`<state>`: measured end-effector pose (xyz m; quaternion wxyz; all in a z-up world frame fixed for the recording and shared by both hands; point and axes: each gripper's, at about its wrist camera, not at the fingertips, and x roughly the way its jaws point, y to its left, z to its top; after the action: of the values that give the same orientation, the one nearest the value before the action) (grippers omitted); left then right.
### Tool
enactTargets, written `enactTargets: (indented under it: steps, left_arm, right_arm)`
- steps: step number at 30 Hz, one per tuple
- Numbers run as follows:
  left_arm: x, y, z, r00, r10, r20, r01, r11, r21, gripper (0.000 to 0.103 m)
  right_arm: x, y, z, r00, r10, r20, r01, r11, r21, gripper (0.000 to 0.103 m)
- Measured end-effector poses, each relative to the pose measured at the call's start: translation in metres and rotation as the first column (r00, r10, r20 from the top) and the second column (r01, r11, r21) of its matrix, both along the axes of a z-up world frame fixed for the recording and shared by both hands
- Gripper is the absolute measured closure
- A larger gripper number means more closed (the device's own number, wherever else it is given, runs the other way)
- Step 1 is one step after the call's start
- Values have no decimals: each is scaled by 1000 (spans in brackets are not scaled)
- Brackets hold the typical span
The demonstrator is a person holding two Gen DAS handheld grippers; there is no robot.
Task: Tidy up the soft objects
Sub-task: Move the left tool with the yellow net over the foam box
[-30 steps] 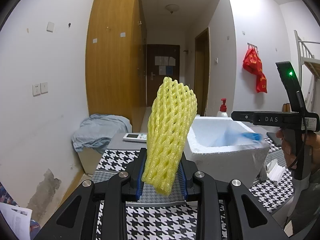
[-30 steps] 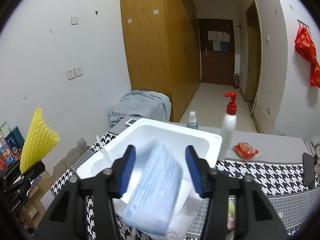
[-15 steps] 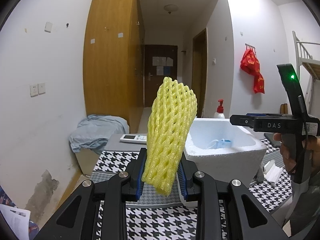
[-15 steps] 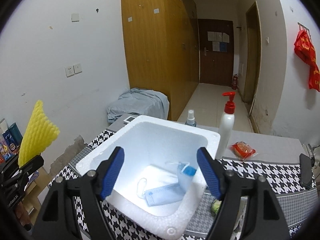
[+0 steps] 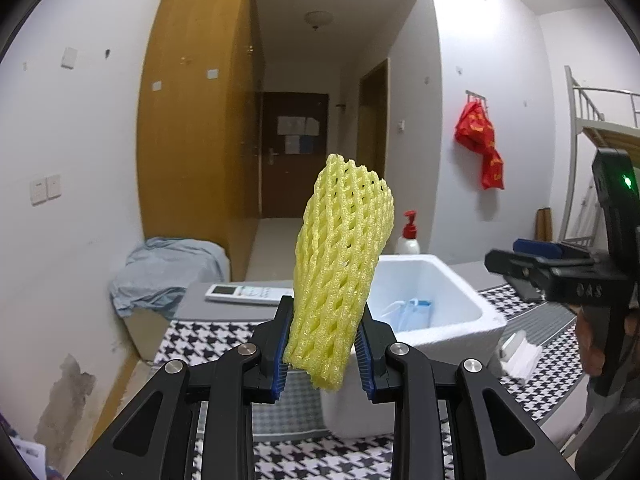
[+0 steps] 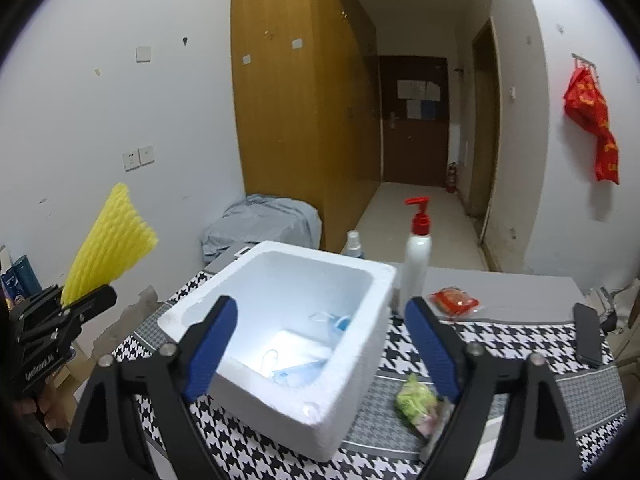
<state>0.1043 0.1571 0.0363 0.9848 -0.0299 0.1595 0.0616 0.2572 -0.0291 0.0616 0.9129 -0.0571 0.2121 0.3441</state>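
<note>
My left gripper (image 5: pixel 324 344) is shut on a yellow foam net sleeve (image 5: pixel 340 264) that stands upright and tilts a little right, held above the houndstooth cloth to the left of a white foam box (image 5: pixel 460 292). Seen from the right wrist, the left gripper (image 6: pixel 68 312) and its net sleeve (image 6: pixel 108 252) sit at the far left. My right gripper (image 6: pixel 320 320) hangs just in front of and above the foam box (image 6: pixel 280 412); its jaws are opening and nothing is between them. Blue face masks (image 6: pixel 296 368) lie on the box floor. In the left wrist view the right gripper (image 5: pixel 536 264) is at the right edge.
A red-capped pump bottle (image 6: pixel 416 260) and a small spray bottle (image 6: pixel 354 242) stand behind the box. A red packet (image 6: pixel 454 302), a green packet (image 6: pixel 416 400) and a black phone (image 6: pixel 588 332) lie right of it. A remote (image 5: pixel 248 294) lies at the back left.
The right gripper's jaws have spread wide and let go of a blue mask, which dropped into the box. The right gripper has drawn back from the box. The left still holds the net.
</note>
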Motion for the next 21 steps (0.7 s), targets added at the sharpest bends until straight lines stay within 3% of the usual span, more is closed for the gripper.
enactTargets:
  steps: [5, 21]
  left_arm:
    - [16, -6, 6, 999, -37, -5, 37, 999, -5, 73]
    - [52, -30, 9, 991, -126, -36, 127, 992, 24, 73]
  right_arm:
    - [-14, -12, 3, 998, -27, 53, 26, 1000, 2, 2]
    - [-30, -62, -6, 989, -132, 69, 132, 991, 17, 1]
